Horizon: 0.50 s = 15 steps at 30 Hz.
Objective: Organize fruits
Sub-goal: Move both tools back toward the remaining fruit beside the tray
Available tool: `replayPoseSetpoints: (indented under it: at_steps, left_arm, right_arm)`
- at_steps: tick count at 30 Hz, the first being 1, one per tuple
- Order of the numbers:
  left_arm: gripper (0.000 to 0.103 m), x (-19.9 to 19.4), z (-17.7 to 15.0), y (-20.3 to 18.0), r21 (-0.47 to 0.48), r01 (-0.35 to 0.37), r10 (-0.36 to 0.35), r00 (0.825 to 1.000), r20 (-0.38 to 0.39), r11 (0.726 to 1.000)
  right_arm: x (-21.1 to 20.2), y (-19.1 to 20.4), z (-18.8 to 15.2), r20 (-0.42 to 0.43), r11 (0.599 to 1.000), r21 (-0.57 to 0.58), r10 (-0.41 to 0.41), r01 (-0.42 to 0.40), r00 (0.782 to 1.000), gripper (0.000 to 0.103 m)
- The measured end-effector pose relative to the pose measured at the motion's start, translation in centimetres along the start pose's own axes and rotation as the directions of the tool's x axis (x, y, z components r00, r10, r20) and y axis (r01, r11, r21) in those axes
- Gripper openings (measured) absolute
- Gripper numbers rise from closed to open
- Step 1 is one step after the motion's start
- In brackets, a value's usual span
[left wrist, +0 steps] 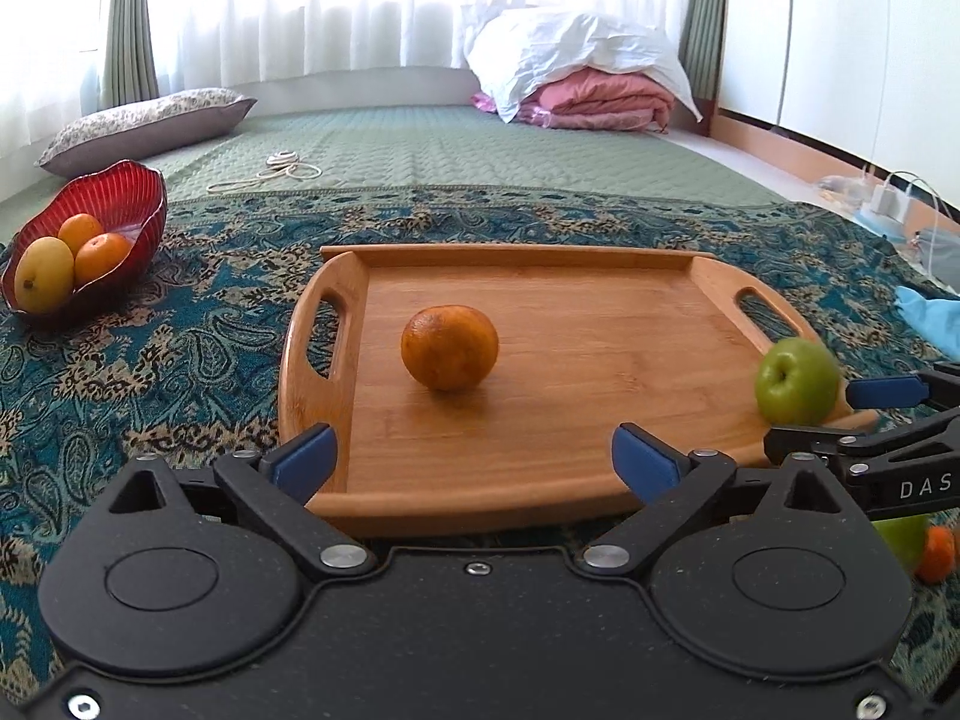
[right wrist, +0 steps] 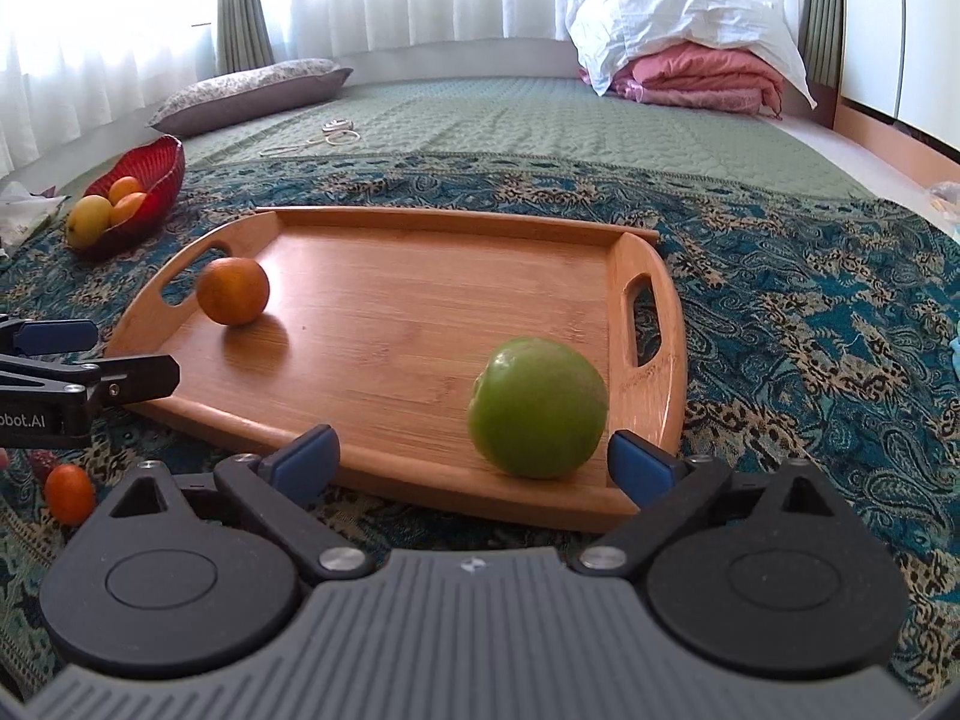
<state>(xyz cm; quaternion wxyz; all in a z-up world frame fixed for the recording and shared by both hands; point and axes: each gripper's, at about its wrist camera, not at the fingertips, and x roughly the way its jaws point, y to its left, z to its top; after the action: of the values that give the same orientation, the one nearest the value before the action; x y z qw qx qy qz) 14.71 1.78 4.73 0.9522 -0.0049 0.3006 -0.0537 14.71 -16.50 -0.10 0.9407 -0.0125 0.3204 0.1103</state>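
Jaws spread wide on both grippers, nothing pinched: left gripper [left wrist: 474, 459] low before the wooden tray [left wrist: 540, 276], right gripper [right wrist: 474, 462] just short of the green apple [right wrist: 537, 407] at the tray's near right corner. Orange [left wrist: 450, 348] resting mid-tray, left of centre. Lettering "DAS" on the right gripper's arm, "obot.AI" on the left's. Red bowl [left wrist: 141, 195] with 3 fruits far left

Orange [left wrist: 450, 348] left, apple [right wrist: 537, 407] right on tray [left wrist: 600, 312]; bowl [left wrist: 144, 210] apparently far left.

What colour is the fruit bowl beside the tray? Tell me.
Red, with fine ribbed stripes: the bowl shows best in the left wrist view.
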Motion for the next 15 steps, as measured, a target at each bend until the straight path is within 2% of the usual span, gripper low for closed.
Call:
replayPoseSetpoints:
  at_steps: [15]
  left_arm:
    - [0.103,-3.6,-3.6,-0.6,0.047,0.012,-0.013,0.999,0.033,0.999]
  right_arm:
    - [-3.7,2.6,-3.9,0.093,0.992,-0.121,-0.024,0.035,0.995,0.103]
